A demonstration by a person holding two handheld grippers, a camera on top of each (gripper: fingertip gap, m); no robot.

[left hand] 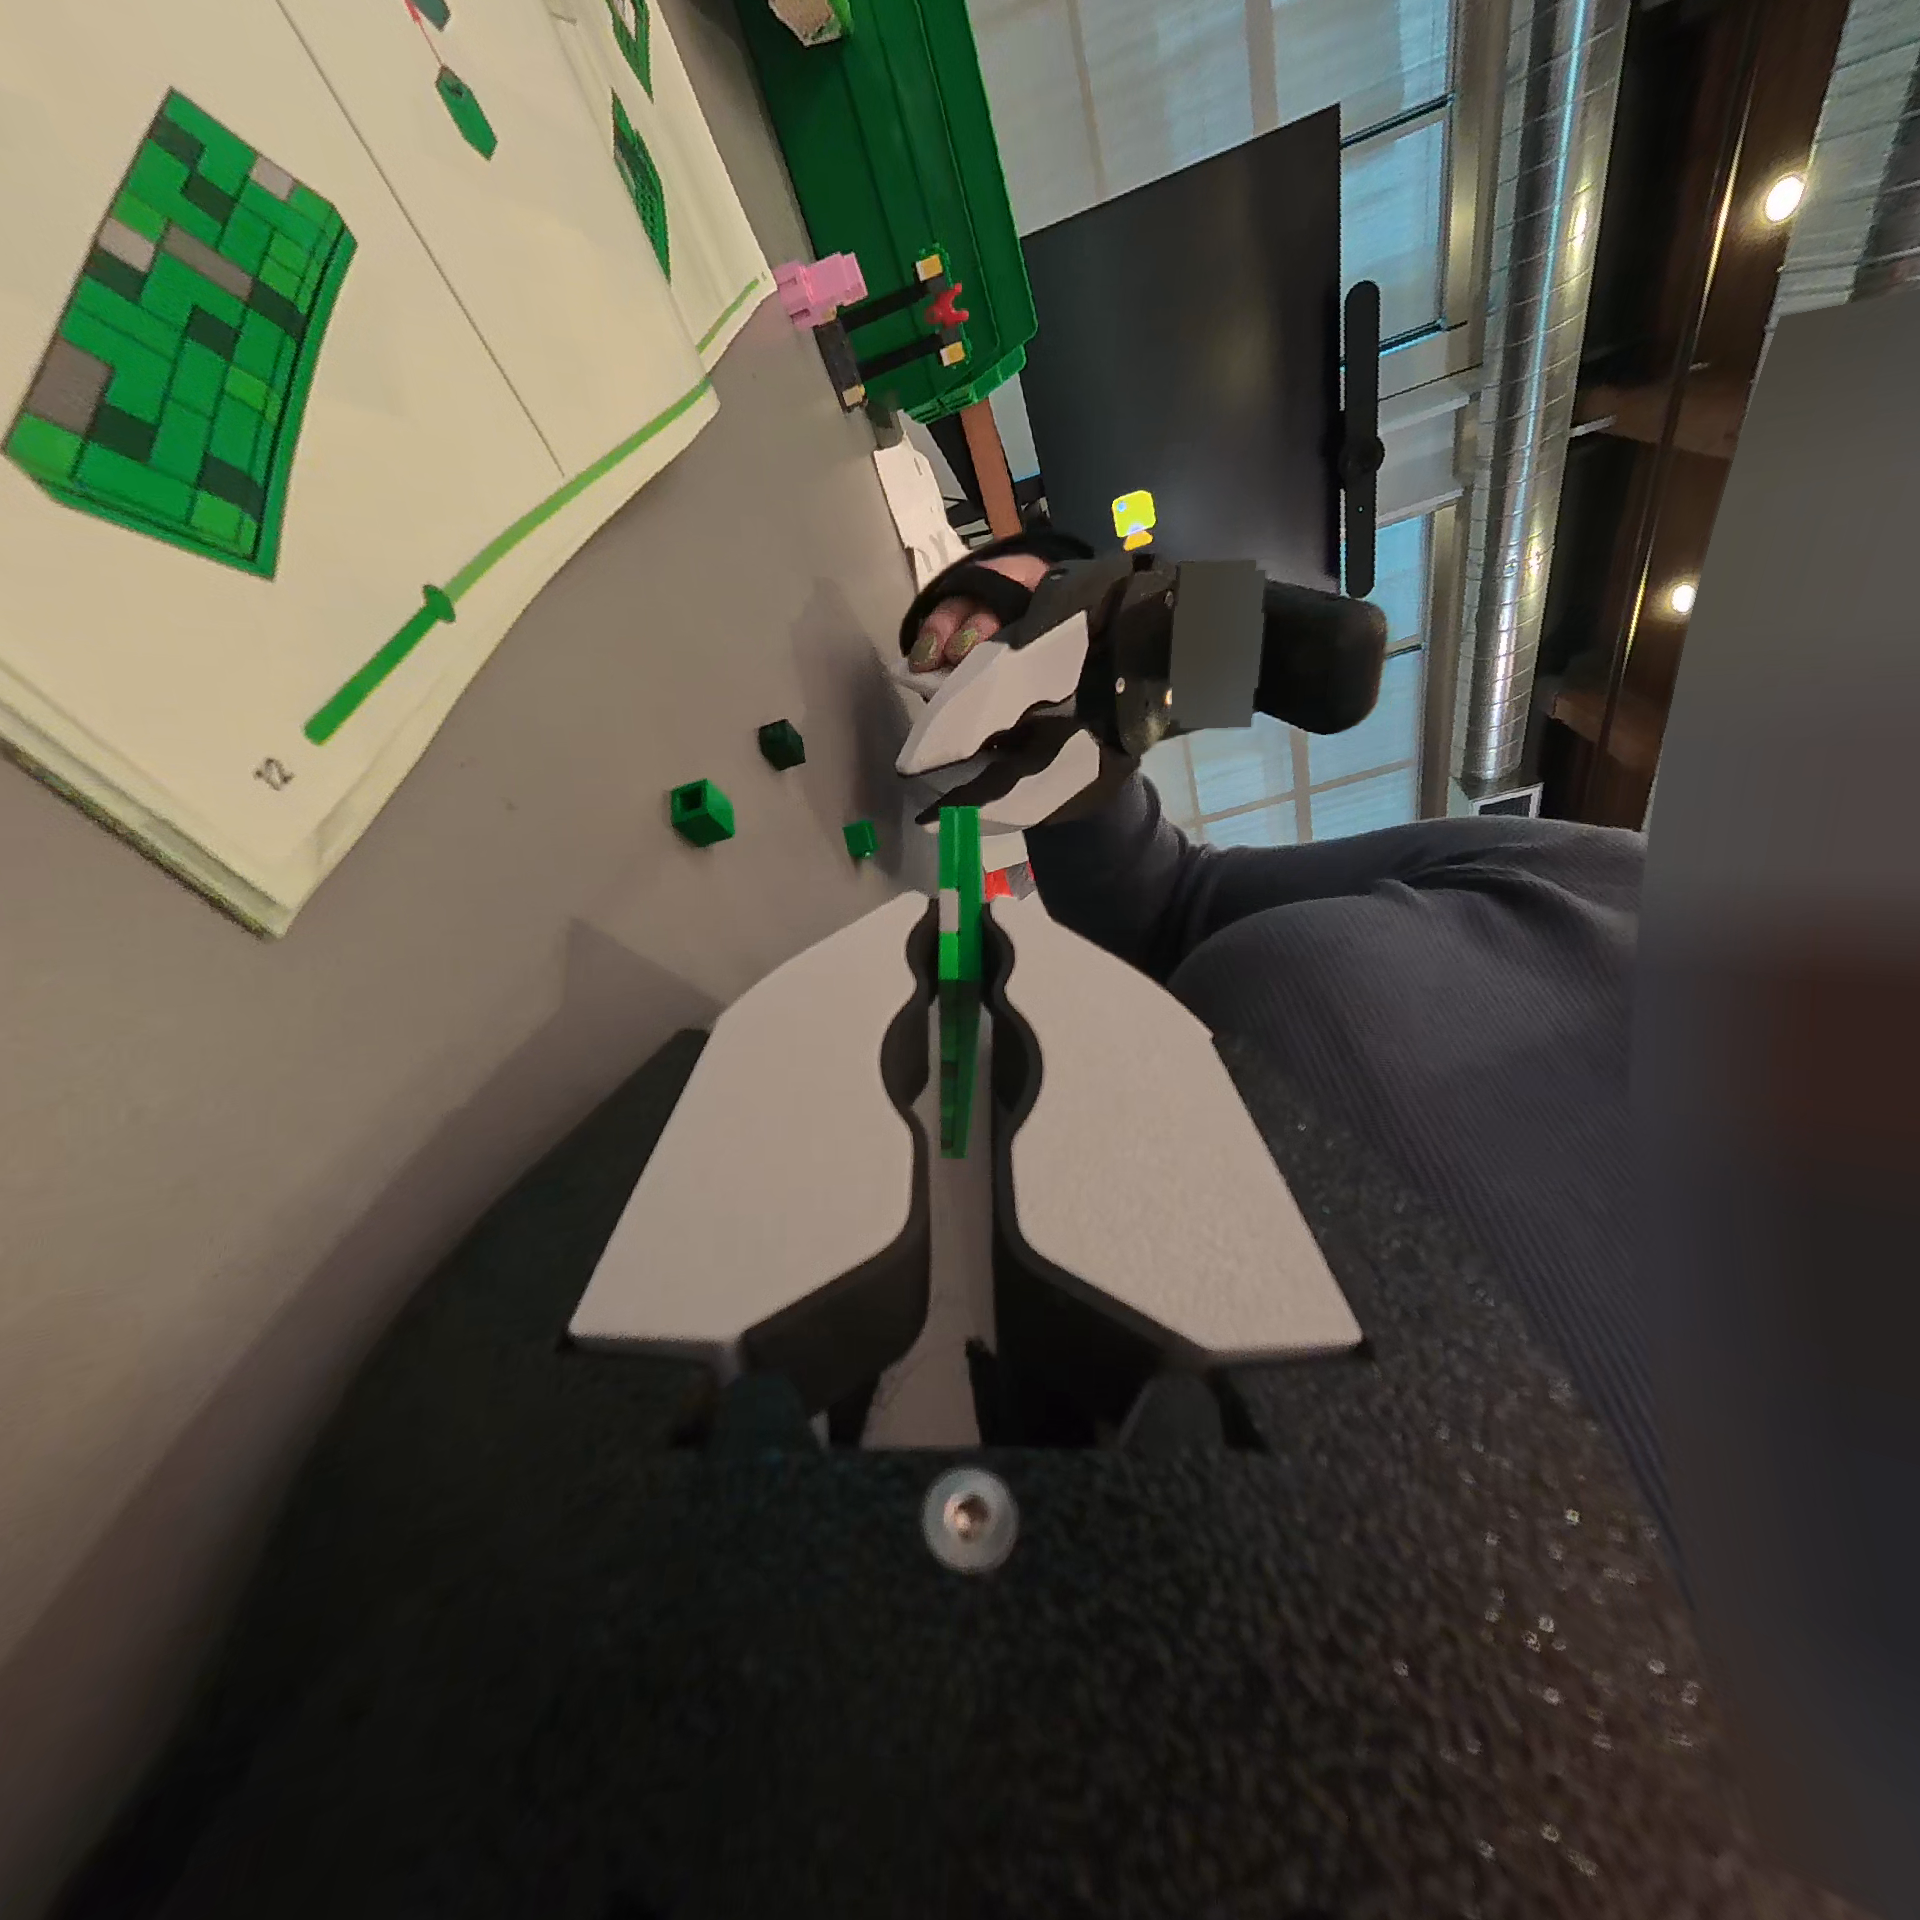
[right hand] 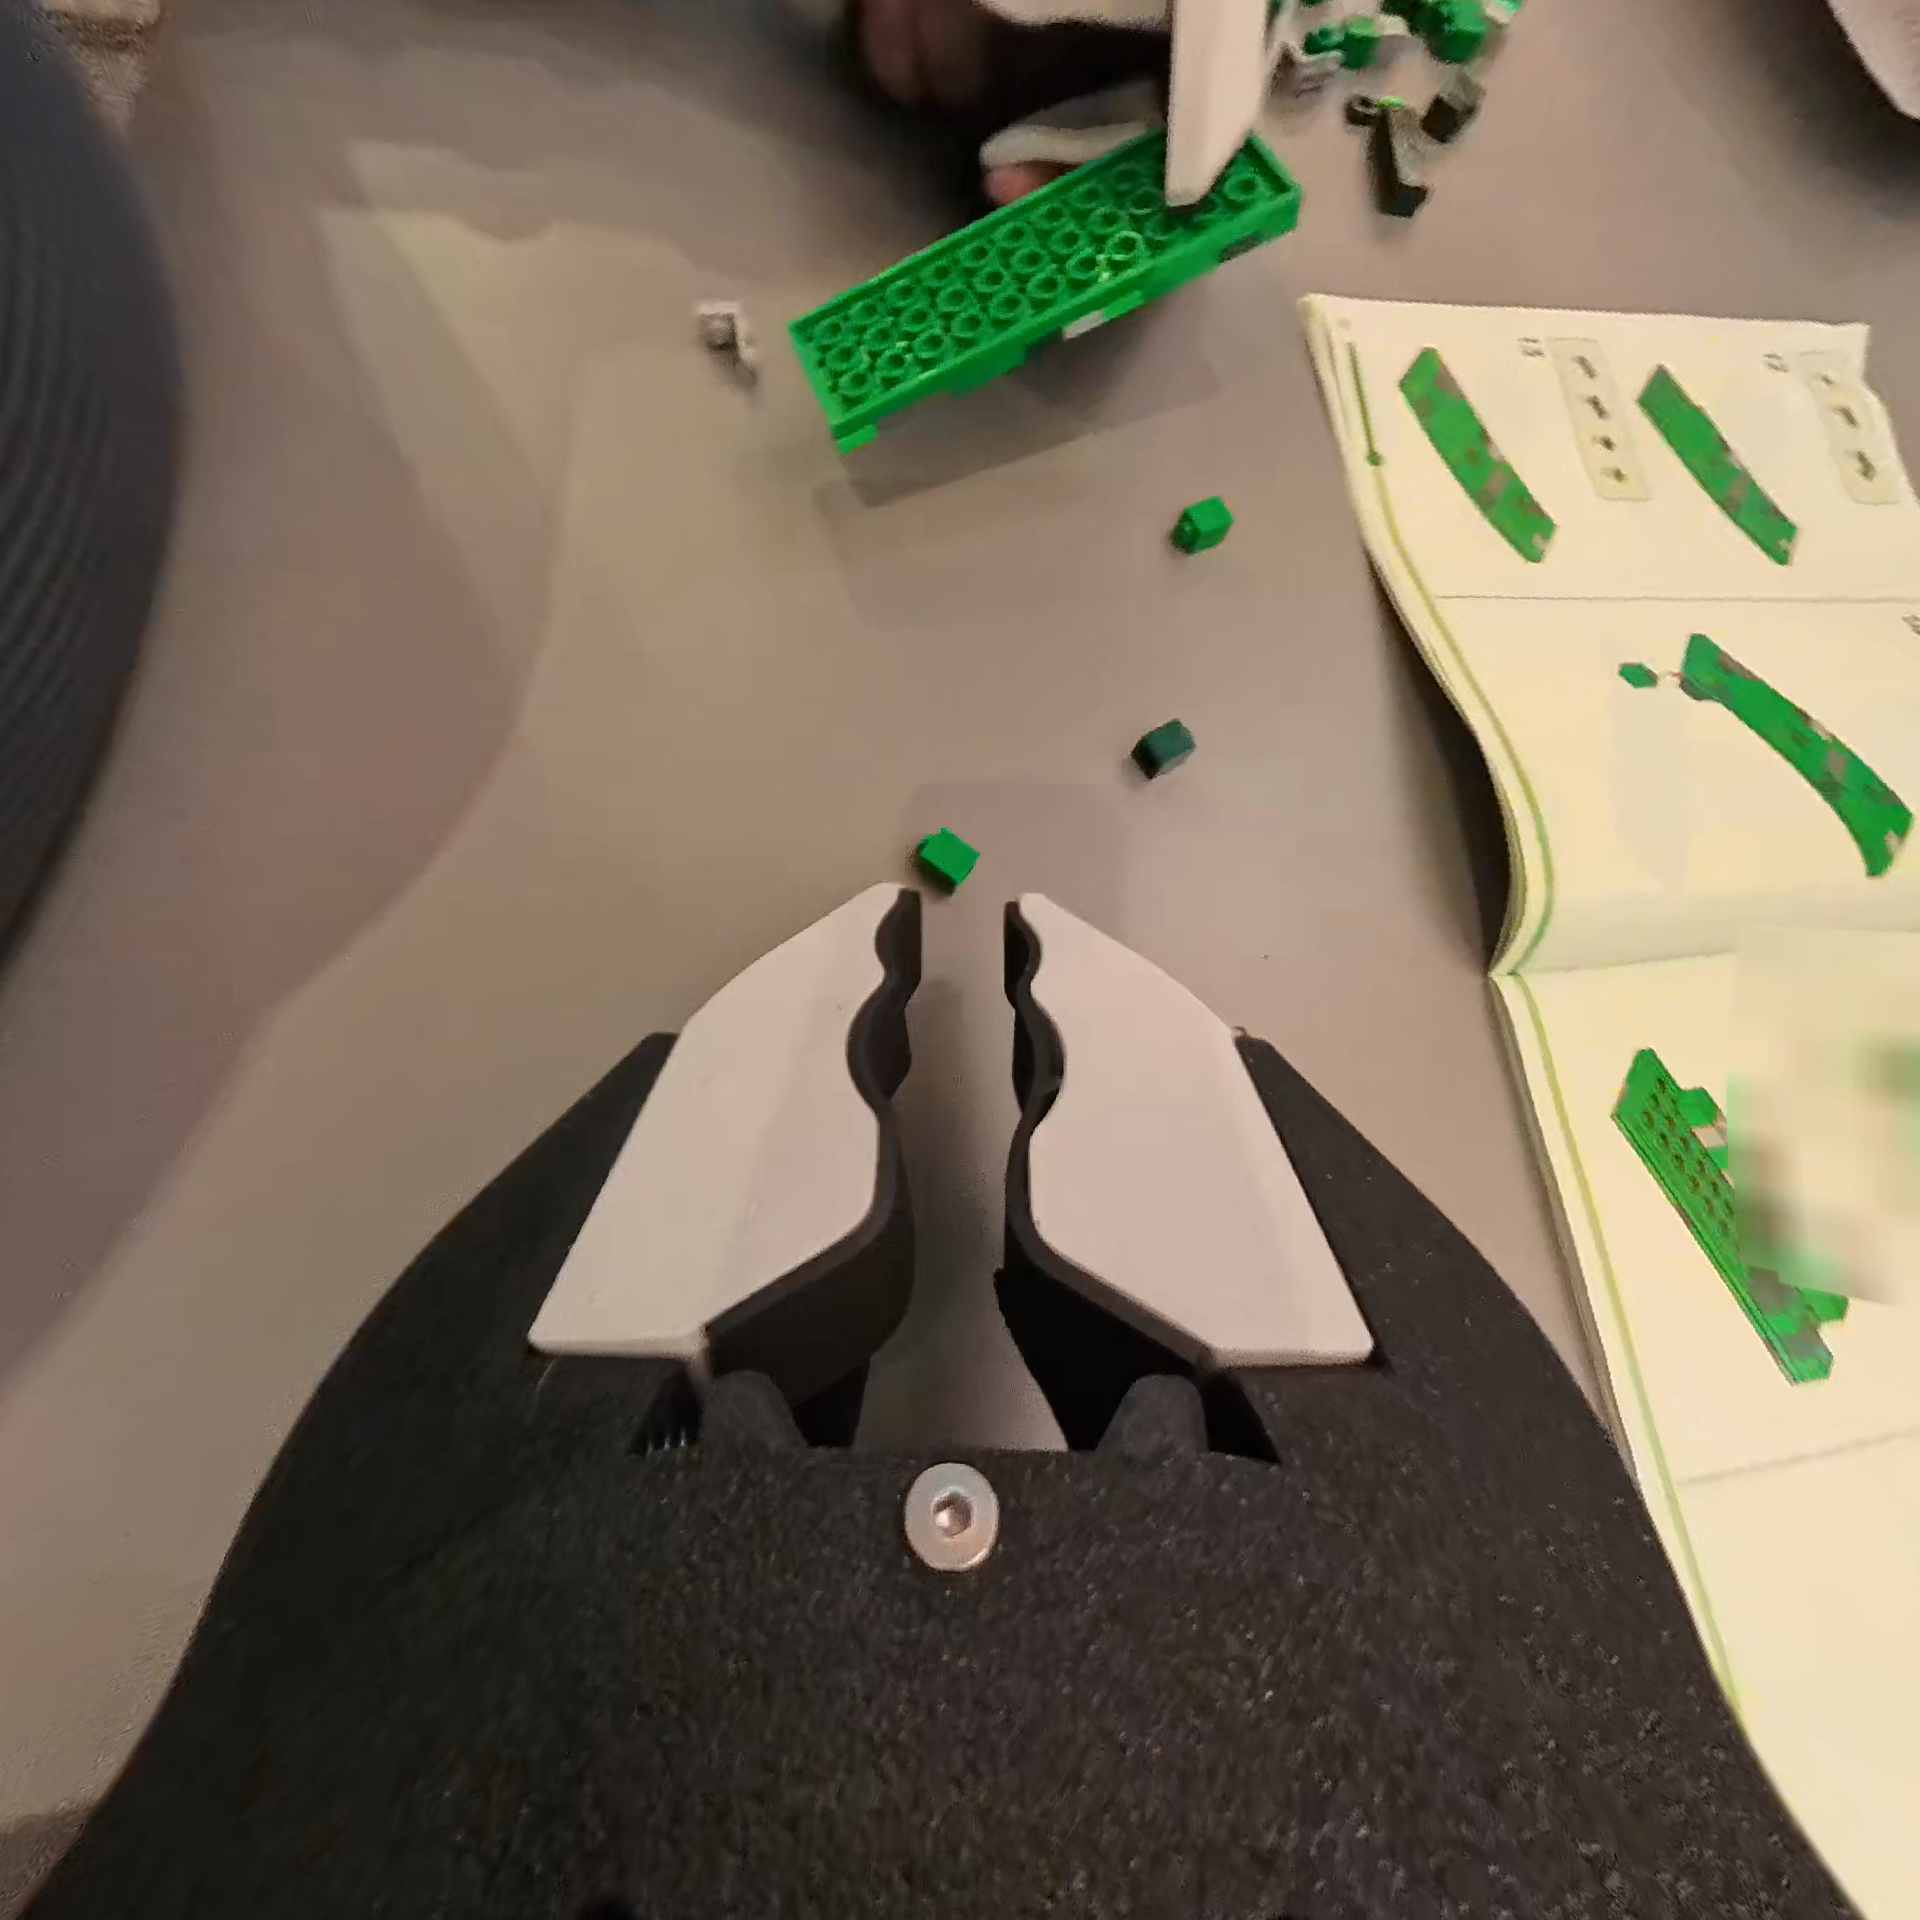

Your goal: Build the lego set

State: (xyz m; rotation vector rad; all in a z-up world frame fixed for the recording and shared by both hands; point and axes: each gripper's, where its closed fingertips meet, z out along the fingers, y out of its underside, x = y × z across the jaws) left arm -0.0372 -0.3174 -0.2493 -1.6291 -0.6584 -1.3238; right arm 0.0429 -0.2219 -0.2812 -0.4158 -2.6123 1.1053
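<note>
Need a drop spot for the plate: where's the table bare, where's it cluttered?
Bare: the grey table left of the three small green cubes, below the green plate. Crowded: loose pieces at top right; the open booklet fills the right side.

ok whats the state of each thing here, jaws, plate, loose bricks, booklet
left gripper: jaws shut on the green plate, held edge-on
green plate: lifted at one end, studs showing
right gripper: jaws open, nothing between them
small green brick: loose on the table, just ahead of the right jaws
dark green brick: loose on the table
instruction booklet: lying open
</note>
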